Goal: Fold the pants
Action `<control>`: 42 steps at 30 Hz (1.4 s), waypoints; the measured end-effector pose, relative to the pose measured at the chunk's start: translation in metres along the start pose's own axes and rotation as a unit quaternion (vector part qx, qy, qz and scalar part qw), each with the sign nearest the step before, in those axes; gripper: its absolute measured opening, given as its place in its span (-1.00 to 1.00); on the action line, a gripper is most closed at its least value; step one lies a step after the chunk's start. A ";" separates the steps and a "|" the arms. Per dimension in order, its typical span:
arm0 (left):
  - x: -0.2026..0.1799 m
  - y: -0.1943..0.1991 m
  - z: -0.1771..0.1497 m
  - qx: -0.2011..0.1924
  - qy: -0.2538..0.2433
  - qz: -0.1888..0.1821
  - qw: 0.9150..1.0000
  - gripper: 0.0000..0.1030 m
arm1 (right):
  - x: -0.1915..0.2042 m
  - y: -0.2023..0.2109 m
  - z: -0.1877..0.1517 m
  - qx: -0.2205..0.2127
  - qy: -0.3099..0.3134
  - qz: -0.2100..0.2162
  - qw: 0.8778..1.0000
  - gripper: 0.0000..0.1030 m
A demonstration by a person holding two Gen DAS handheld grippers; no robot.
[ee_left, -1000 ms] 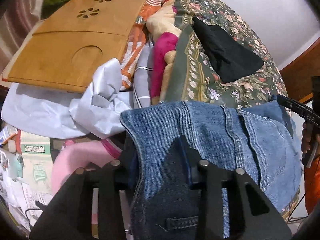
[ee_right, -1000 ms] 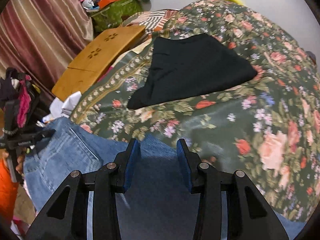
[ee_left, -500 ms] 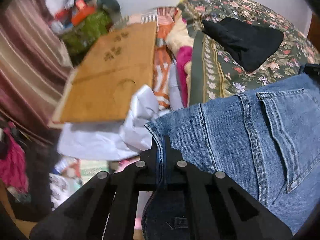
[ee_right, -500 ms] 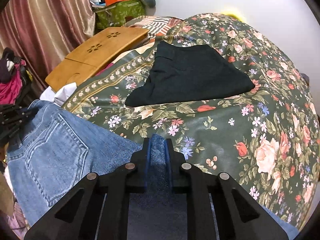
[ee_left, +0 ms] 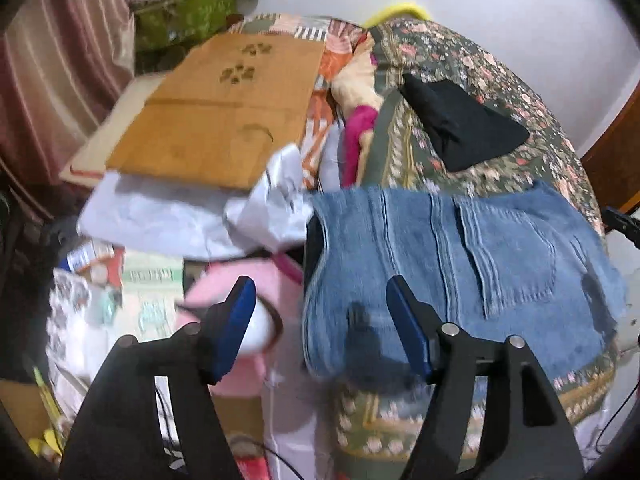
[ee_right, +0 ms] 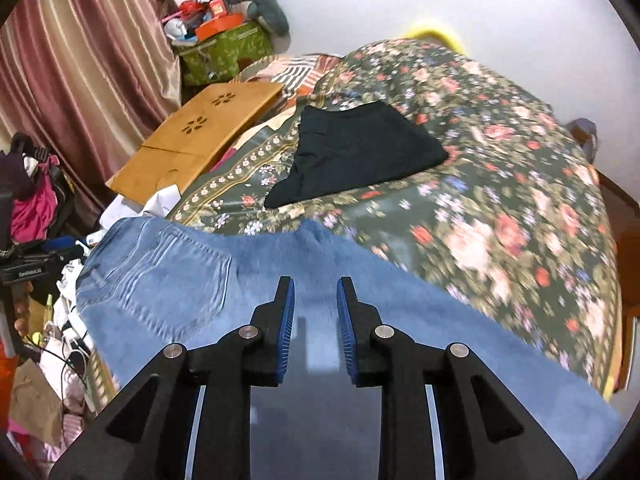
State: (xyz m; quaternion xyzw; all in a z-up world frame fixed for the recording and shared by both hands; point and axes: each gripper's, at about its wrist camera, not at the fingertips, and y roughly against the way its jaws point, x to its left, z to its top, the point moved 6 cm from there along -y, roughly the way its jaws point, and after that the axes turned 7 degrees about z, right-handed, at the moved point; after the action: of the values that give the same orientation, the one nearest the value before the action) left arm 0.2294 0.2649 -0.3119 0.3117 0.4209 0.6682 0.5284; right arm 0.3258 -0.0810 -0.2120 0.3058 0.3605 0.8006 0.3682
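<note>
Blue jeans (ee_left: pixel 460 264) lie folded on the near edge of the floral bedspread (ee_left: pixel 480 76), back pocket up. My left gripper (ee_left: pixel 320 320) is open wide and empty, above the jeans' left edge. In the right wrist view the jeans (ee_right: pixel 248 280) spread across the bed's front. My right gripper (ee_right: pixel 315 308) is open with a narrow gap, just above the denim, holding nothing.
Folded black pants (ee_right: pixel 360 156) lie further back on the bedspread (ee_right: pixel 520 184). A wooden lap table (ee_left: pixel 212 120) rests at the left over white cloth (ee_left: pixel 180 216). Clutter, a pink item (ee_left: pixel 240 280) and cables fill the floor at the left. Curtains (ee_right: pixel 72 60) hang at the left.
Both grippers were shut on the jeans' edge half a second ago. Both have now opened, let the jeans go and pulled back; the jeans lie on the bed.
</note>
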 end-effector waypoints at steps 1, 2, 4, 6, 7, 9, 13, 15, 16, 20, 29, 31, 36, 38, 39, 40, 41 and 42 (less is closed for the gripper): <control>0.000 -0.002 -0.006 0.008 0.005 -0.005 1.000 0.33 | -0.001 0.007 -0.007 -0.004 -0.003 -0.002 1.000 -0.59; -0.001 -0.007 -0.013 0.020 0.009 -0.009 1.000 0.34 | -0.003 0.014 -0.014 -0.006 -0.007 -0.006 1.000 -0.57; -0.002 -0.017 -0.026 0.040 0.019 -0.020 0.999 0.34 | -0.006 0.024 -0.029 -0.009 -0.014 -0.013 1.000 -0.43; -0.005 -0.024 -0.036 0.047 0.042 -0.046 0.997 0.34 | -0.005 0.029 -0.041 -0.010 -0.020 -0.017 1.000 -0.34; -0.007 -0.027 -0.039 0.051 0.054 -0.060 0.995 0.34 | -0.005 0.031 -0.049 -0.009 -0.023 -0.020 1.000 -0.33; -0.015 -0.030 -0.044 0.057 0.059 -0.094 0.992 0.22 | -0.006 0.031 -0.064 -0.002 -0.031 -0.024 0.999 -0.33; -0.040 -0.031 -0.051 0.048 0.015 -0.088 0.995 -0.17 | -0.015 0.026 -0.092 0.017 -0.048 -0.036 0.998 -0.33; -0.048 -0.024 -0.051 0.029 -0.016 -0.065 0.997 -0.39 | -0.021 0.019 -0.105 0.031 -0.061 -0.040 0.997 -0.33; -0.051 -0.017 -0.049 0.008 -0.031 -0.048 0.998 -0.42 | -0.022 0.018 -0.110 0.035 -0.064 -0.042 0.996 -0.33; -0.053 0.006 -0.042 -0.040 -0.062 -0.007 0.997 -0.45 | -0.025 0.010 -0.122 0.037 -0.064 -0.043 0.996 -0.33; -0.039 -0.038 -0.073 -0.014 -0.059 0.040 0.997 -0.07 | -0.020 0.014 -0.133 0.026 -0.068 -0.040 0.997 -0.33; -0.034 -0.035 -0.075 -0.014 -0.052 0.040 0.998 0.03 | -0.022 0.018 -0.136 0.024 -0.073 -0.035 0.996 -0.33; -0.024 -0.019 -0.066 -0.010 -0.049 0.041 0.998 0.33 | -0.034 0.034 -0.146 0.016 -0.091 -0.030 0.995 -0.34; -0.030 -0.002 -0.059 -0.028 -0.066 0.062 0.996 0.32 | -0.041 0.043 -0.151 0.010 -0.102 -0.028 0.994 -0.33; -0.034 0.007 -0.055 -0.041 -0.075 0.073 0.994 0.32 | -0.045 0.049 -0.154 0.006 -0.109 -0.029 0.994 -0.33; -0.039 0.016 -0.052 -0.052 -0.082 0.079 0.992 0.32 | -0.052 0.055 -0.157 0.003 -0.113 -0.037 0.993 -0.33; -0.046 0.027 -0.047 -0.063 -0.085 0.081 0.991 0.32 | -0.058 0.062 -0.160 0.000 -0.116 -0.045 0.992 -0.33; -0.051 0.033 -0.043 -0.070 -0.086 0.080 0.991 0.32 | -0.066 0.069 -0.164 -0.001 -0.118 -0.061 0.991 -0.33</control>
State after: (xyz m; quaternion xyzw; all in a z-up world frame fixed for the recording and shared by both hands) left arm 0.1902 0.2030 -0.3003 0.3626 0.2996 0.7071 0.5280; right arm 0.2121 -0.2248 -0.2619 0.3747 0.3319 0.7353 0.4569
